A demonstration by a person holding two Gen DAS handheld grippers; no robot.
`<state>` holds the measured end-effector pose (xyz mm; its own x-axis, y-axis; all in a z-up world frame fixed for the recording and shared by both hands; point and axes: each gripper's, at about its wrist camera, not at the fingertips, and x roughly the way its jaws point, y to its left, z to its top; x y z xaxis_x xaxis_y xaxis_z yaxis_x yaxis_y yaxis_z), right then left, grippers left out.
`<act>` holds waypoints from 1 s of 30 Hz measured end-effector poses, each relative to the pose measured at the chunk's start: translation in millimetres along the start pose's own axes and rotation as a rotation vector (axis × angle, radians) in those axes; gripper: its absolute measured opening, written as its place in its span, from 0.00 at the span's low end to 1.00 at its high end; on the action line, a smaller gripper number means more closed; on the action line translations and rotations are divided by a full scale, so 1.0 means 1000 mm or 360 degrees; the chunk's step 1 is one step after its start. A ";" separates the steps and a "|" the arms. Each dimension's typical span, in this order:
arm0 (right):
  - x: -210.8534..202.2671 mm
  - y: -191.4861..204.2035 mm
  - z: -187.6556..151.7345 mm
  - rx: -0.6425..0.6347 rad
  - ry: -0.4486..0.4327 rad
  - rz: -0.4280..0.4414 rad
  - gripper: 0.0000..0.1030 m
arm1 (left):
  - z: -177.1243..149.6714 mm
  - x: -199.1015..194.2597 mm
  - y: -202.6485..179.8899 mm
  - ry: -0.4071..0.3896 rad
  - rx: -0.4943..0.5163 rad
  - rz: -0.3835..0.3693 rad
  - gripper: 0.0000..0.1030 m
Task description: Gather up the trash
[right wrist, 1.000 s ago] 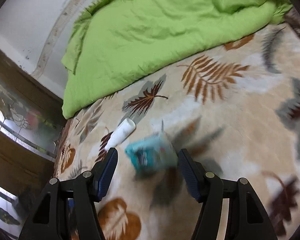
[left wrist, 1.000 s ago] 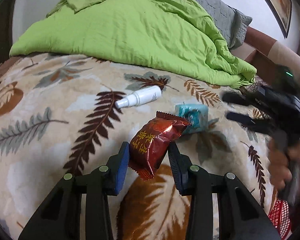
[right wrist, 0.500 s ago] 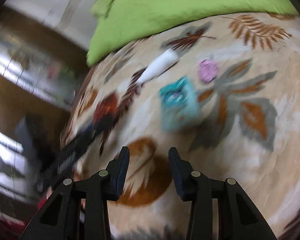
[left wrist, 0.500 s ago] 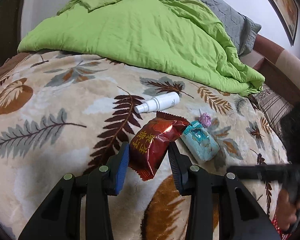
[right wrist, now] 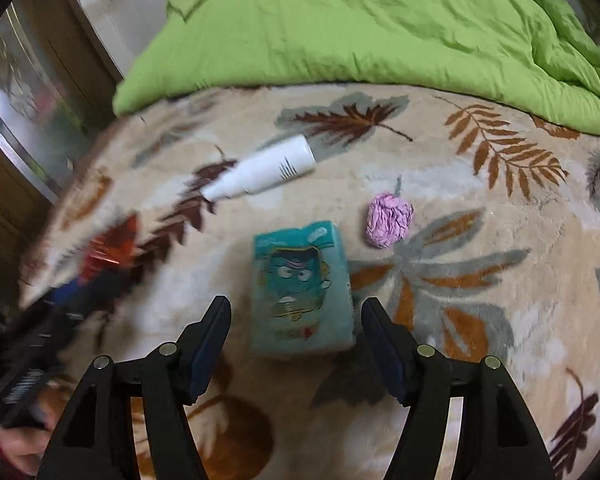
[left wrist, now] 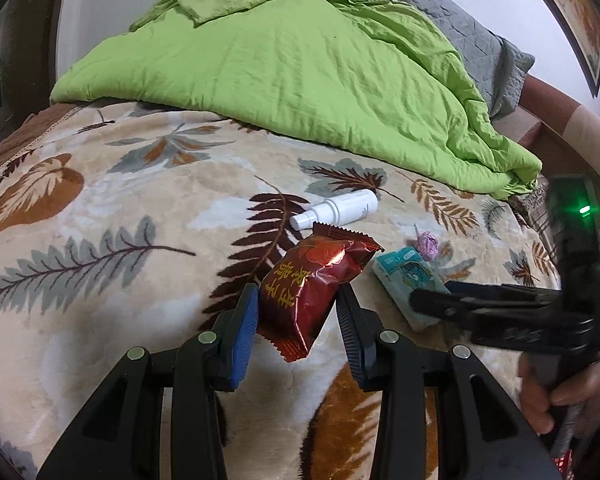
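Note:
My left gripper is shut on a red foil snack wrapper and holds it just above the leaf-patterned blanket. A teal tissue pack lies flat on the blanket. My right gripper hangs over its near end, jaws opening, with the pack between the fingers but the pads clear of it. The left wrist view shows that gripper reaching in from the right over the pack. A white spray bottle and a crumpled pink paper ball lie just beyond.
A rumpled green duvet covers the far half of the bed, with a grey pillow behind it. A red mesh basket shows at the lower right. A dark cabinet with glass stands past the bed's left edge.
The right gripper rolled and came down over the teal pack, its jaws narrower half a second ago and wider now. The pack lies flatter and nearer. The left gripper keeps the wrapper.

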<state>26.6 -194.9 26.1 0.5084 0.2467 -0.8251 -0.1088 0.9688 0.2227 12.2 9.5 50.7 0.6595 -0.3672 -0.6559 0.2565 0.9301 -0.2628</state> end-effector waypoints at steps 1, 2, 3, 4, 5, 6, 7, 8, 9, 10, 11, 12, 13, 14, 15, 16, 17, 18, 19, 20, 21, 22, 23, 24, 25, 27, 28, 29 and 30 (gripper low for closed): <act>0.004 0.001 -0.001 -0.0010 0.0009 -0.0027 0.70 | 0.000 -0.001 0.000 -0.0004 0.0003 0.0005 0.37; 0.008 0.002 -0.001 -0.0023 0.0021 -0.0039 0.70 | 0.000 -0.001 0.000 -0.0005 0.0004 0.0005 0.37; 0.011 0.004 -0.003 -0.0045 0.0029 -0.0053 0.65 | 0.001 -0.001 0.000 -0.0004 0.0007 0.0003 0.37; 0.011 0.007 -0.006 -0.0079 0.0018 -0.0105 0.53 | 0.001 -0.001 -0.001 -0.0007 0.0013 0.0006 0.37; 0.011 0.010 -0.008 -0.0119 0.0013 -0.0158 0.51 | 0.001 -0.001 -0.002 -0.0010 0.0017 0.0007 0.37; 0.009 0.011 -0.010 -0.0131 -0.0002 -0.0169 0.45 | 0.001 -0.002 -0.003 -0.0014 0.0023 0.0008 0.37; 0.006 0.010 -0.012 -0.0109 -0.0010 -0.0154 0.39 | 0.001 -0.003 -0.004 -0.0020 0.0030 0.0013 0.37; 0.000 0.008 -0.014 -0.0067 -0.0023 -0.0152 0.36 | 0.000 -0.003 -0.005 -0.0024 0.0035 0.0015 0.37; -0.004 0.007 -0.016 -0.0044 -0.0038 -0.0158 0.33 | 0.000 -0.005 -0.006 -0.0029 0.0042 0.0018 0.37; -0.009 0.008 -0.019 -0.0025 -0.0054 -0.0160 0.32 | -0.001 -0.006 -0.007 -0.0033 0.0048 0.0020 0.37; -0.019 0.009 -0.025 0.0004 -0.0081 -0.0153 0.32 | -0.002 -0.008 -0.008 -0.0038 0.0055 0.0022 0.37; -0.025 0.010 -0.028 0.0021 -0.0095 -0.0152 0.32 | -0.003 -0.009 -0.009 -0.0043 0.0060 0.0022 0.37; -0.033 0.012 -0.035 0.0041 -0.0113 -0.0152 0.32 | -0.003 -0.011 -0.010 -0.0046 0.0068 0.0022 0.37; -0.042 0.014 -0.041 0.0056 -0.0134 -0.0148 0.32 | -0.005 -0.013 -0.012 -0.0046 0.0077 0.0021 0.37; -0.052 0.017 -0.049 0.0071 -0.0163 -0.0146 0.32 | -0.006 -0.016 -0.014 -0.0050 0.0080 0.0021 0.37; -0.059 0.021 -0.055 0.0081 -0.0183 -0.0146 0.32 | -0.008 -0.020 -0.018 -0.0054 0.0092 0.0022 0.37; -0.068 0.023 -0.061 0.0092 -0.0201 -0.0142 0.32 | -0.009 -0.023 -0.020 -0.0055 0.0103 0.0020 0.37; -0.076 0.025 -0.069 0.0112 -0.0220 -0.0135 0.32 | -0.013 -0.028 -0.024 -0.0059 0.0118 0.0021 0.37; -0.085 0.026 -0.077 0.0140 -0.0234 -0.0123 0.32 | -0.016 -0.033 -0.027 -0.0063 0.0135 0.0027 0.37; -0.090 0.027 -0.082 0.0158 -0.0242 -0.0105 0.32 | -0.020 -0.038 -0.030 -0.0065 0.0145 0.0023 0.37; -0.098 0.027 -0.088 0.0178 -0.0255 -0.0089 0.32 | -0.025 -0.044 -0.032 -0.0060 0.0147 0.0002 0.37; -0.106 0.028 -0.093 0.0189 -0.0270 -0.0083 0.32 | -0.030 -0.050 -0.035 -0.0056 0.0150 -0.0013 0.37; -0.115 0.029 -0.100 0.0196 -0.0291 -0.0067 0.32 | -0.034 -0.055 -0.037 -0.0058 0.0160 -0.0016 0.37; -0.122 0.031 -0.105 0.0195 -0.0312 -0.0057 0.32 | -0.037 -0.060 -0.040 -0.0060 0.0178 -0.0014 0.37; -0.128 0.033 -0.109 0.0187 -0.0329 -0.0055 0.32 | -0.041 -0.066 -0.043 -0.0063 0.0194 -0.0014 0.37; -0.136 0.037 -0.117 0.0171 -0.0350 -0.0059 0.32 | -0.049 -0.079 -0.047 -0.0075 0.0217 -0.0016 0.37; -0.140 0.039 -0.122 0.0170 -0.0364 -0.0052 0.32 | -0.054 -0.086 -0.049 -0.0080 0.0234 -0.0007 0.37; -0.144 0.041 -0.126 0.0165 -0.0375 -0.0043 0.32 | -0.061 -0.093 -0.051 -0.0080 0.0253 -0.0001 0.37; -0.146 0.043 -0.129 0.0157 -0.0379 -0.0044 0.32 | -0.067 -0.098 -0.052 -0.0083 0.0266 0.0004 0.37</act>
<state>-163.1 -186.5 89.2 0.6979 0.1966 -0.6887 -0.0141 0.9652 0.2612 -112.8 -2.9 81.5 0.6951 -0.3681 -0.6175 0.3657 0.9206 -0.1370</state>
